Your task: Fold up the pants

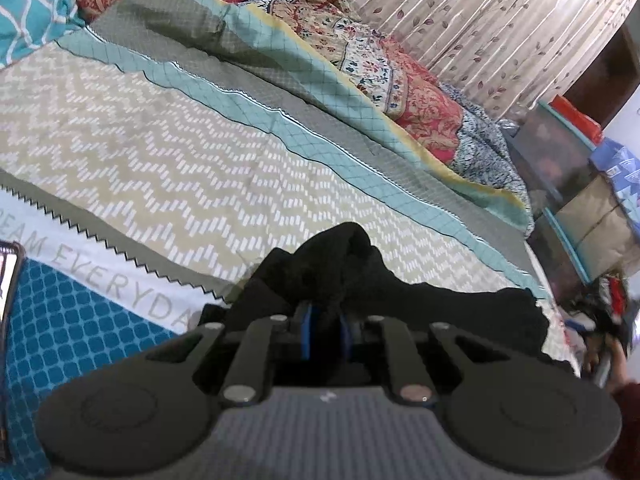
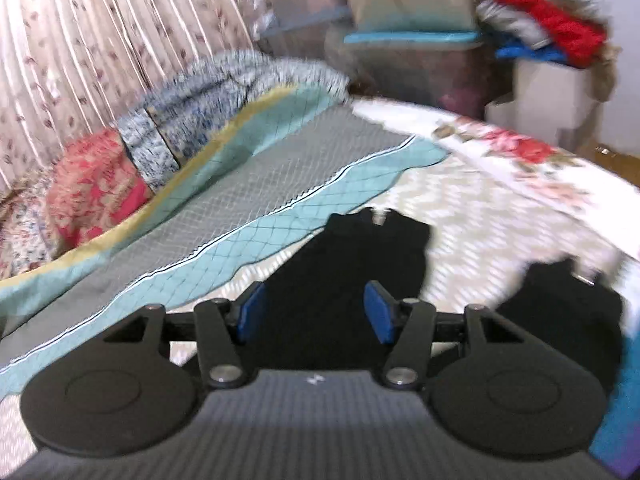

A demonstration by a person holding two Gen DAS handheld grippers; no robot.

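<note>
Left wrist view, left gripper (image 1: 325, 330) pinching black pants (image 1: 360, 276), right gripper (image 2: 312, 312) spread above them

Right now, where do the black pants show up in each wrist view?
Left wrist: the black pants sit bottom centre, bunched and pinched in the shut left claw.
Right wrist: they lie lower centre, spread on the bed past the open right claw, with another dark fold at the right.
Shared landmark: the teal checked blanket band.

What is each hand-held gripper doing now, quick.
Left hand-held gripper: closed on the black pants, bunched between its pads.
Right hand-held gripper: open, holding nothing, over the pants.
</note>
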